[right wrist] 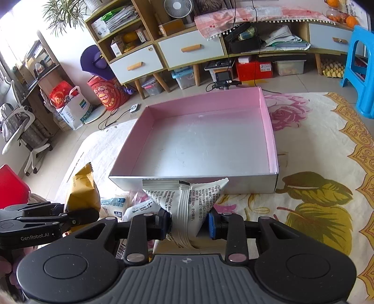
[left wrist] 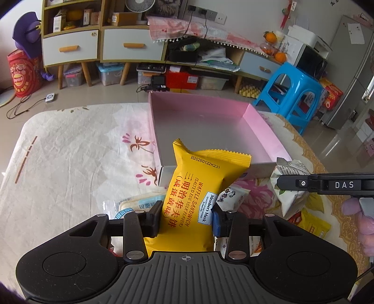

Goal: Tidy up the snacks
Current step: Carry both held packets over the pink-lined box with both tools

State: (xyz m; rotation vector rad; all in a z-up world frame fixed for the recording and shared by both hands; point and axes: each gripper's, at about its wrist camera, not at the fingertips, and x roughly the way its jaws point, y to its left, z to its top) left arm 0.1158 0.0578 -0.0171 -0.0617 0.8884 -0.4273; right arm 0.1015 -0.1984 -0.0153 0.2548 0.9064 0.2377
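Two grippers each squeeze one snack: the left gripper (left wrist: 187, 218) holds a yellow pack (left wrist: 198, 191), the right gripper (right wrist: 189, 222) a white pack (right wrist: 187, 198). One pink box (right wrist: 268, 131) sits just ahead.

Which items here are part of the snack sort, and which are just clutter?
In the job:
- yellow waffle pack, gripped by left gripper
- white pack, gripped by right gripper
- pink box, nothing in it
- loose packs on the cloth in front of the box

Lying about:
- blue stool
- red tub
- fan
- oranges
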